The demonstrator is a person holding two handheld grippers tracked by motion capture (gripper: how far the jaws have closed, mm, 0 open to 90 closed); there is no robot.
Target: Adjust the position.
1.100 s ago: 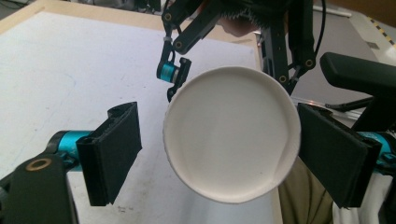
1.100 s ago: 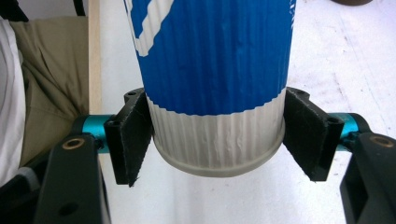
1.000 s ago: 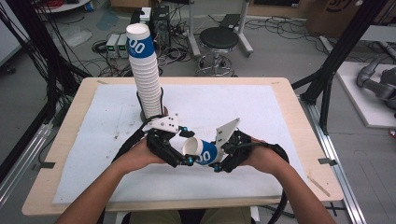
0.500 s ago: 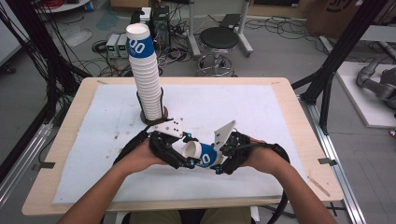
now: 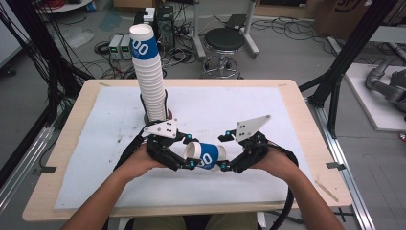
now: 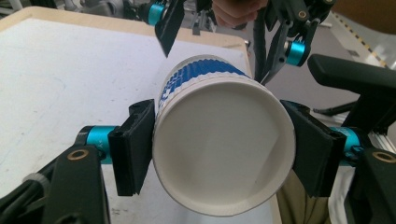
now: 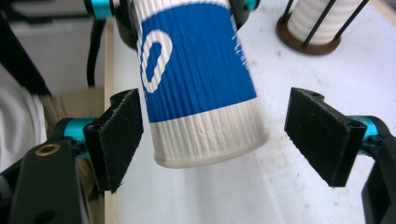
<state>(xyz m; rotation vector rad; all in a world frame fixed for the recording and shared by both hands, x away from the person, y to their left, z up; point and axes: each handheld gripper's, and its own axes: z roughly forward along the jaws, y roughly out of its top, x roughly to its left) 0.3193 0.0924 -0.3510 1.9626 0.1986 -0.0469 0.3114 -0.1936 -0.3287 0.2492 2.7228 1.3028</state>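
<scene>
- High view: paper cup lying sideways above worktop between left gripper at 9 o'clock and right gripper at 3; cup stack at 11.
- Left gripper view: pinching cup rim.
- Right gripper view: spread, just opened, flanking cup base without contact.

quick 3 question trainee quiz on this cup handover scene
1. True or false: the left gripper is shut on the paper cup.
2. Which end of the cup sits between the right gripper fingers? A) the open rim B) the closed base
3. Fill in: the tall stack of cups stands in a ____ on the white mat.

Key
1. True: both left fingers press the cup's sides near its rim.
2. B: the base, and the right fingers, which have just been opening, stand clear of it.
3. holder
</scene>
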